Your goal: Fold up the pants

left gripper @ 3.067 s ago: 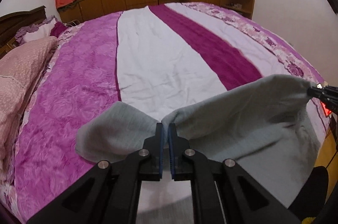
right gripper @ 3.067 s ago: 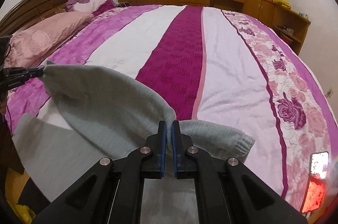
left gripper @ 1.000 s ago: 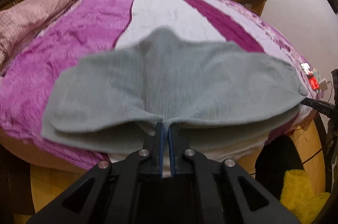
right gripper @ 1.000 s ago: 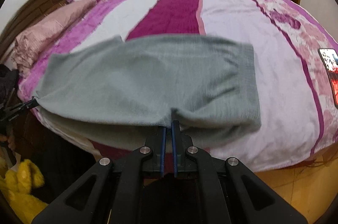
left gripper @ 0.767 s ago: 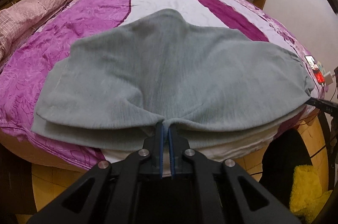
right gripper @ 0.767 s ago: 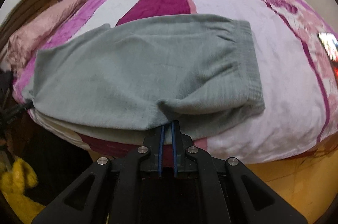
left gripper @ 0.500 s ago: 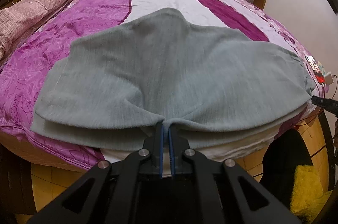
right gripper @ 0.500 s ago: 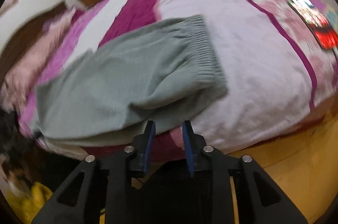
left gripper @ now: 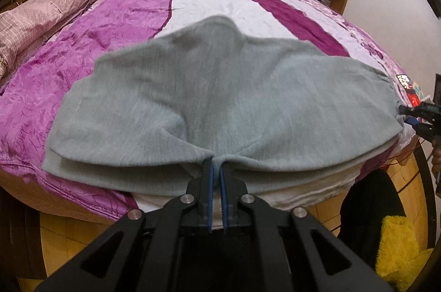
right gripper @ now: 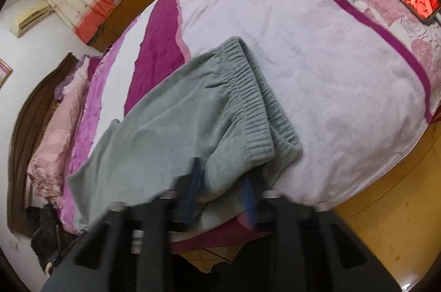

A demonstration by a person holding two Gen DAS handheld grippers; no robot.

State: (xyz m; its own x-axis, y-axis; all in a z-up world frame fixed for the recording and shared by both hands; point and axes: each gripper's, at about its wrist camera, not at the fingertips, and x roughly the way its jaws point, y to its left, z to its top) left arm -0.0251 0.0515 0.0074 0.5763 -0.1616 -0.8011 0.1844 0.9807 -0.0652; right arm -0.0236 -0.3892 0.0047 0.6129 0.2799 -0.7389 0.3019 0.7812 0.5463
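Grey pants (left gripper: 220, 88) doubled over at the near edge of the bed (left gripper: 110, 38), one gripper clamped on them, the other spread.

Spread flat across the bed's purple and white stripes, upper layer over lower, near hem hanging slightly past the bed's edge; ribbed waistband (right gripper: 248, 99) at the end toward the bed's flowered border. Left gripper (left gripper: 216, 168) at the bed's near edge, pads pressed together and pinching the top layer's hem mid-length, cloth puckered there. Right gripper (right gripper: 220, 190) at the waistband end of the bed's near edge, badly blurred; pads apart, jaws just now closing; loose cloth draped between them, not pinched.
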